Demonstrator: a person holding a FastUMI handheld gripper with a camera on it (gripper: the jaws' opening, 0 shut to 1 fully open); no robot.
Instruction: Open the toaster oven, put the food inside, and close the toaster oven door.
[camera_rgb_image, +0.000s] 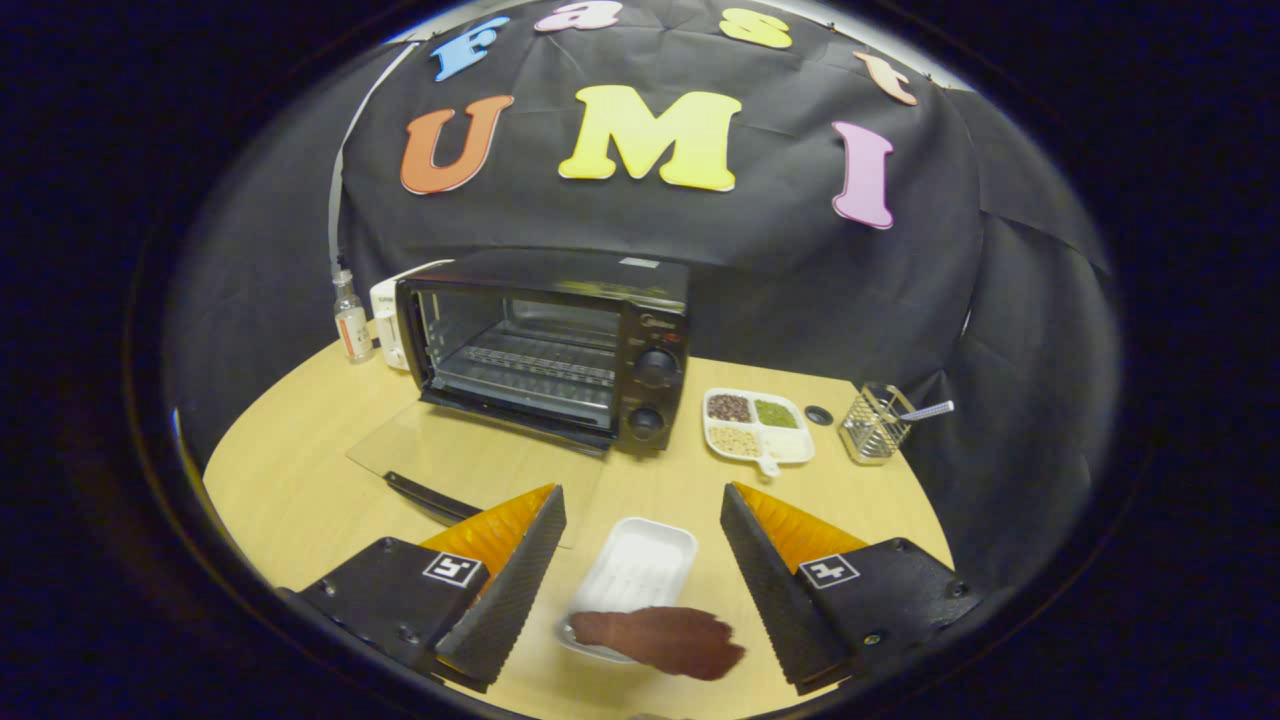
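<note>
Jaws (643, 560) spread wide, gripping nothing, one finger to either side of a white tray (640, 570) on the counter (300, 480); between them, at the near end of that tray, lies one flat dark-brown piece of food (665, 640), part on the tray and part overhanging its near right rim; neither finger touches tray or food. Beyond the fingers stands one black toaster oven (550, 345), its glass door (470, 465) already dropped flat onto the counter with the door's dark handle (430, 497) toward the left finger; the cavity is open, with one wire rack visible inside and two knobs on the right panel. The opening step therefore appears complete, and the step in hand is judged to be fetching the food; the next move calls for lowering the jaws around the food or the tray, closing on it, then carrying it far over the flat door into the cavity without snagging the handle; the thin, limp-looking piece may be awkward to pinch. Right of the oven: one divided dish (757, 425) of four compartments, three holding grains or beans; one small dark disc (819, 414); one wire basket (875, 425) holding a single utensil. Left of the oven: one small bottle (351, 322) and one white appliance (390, 325).
</note>
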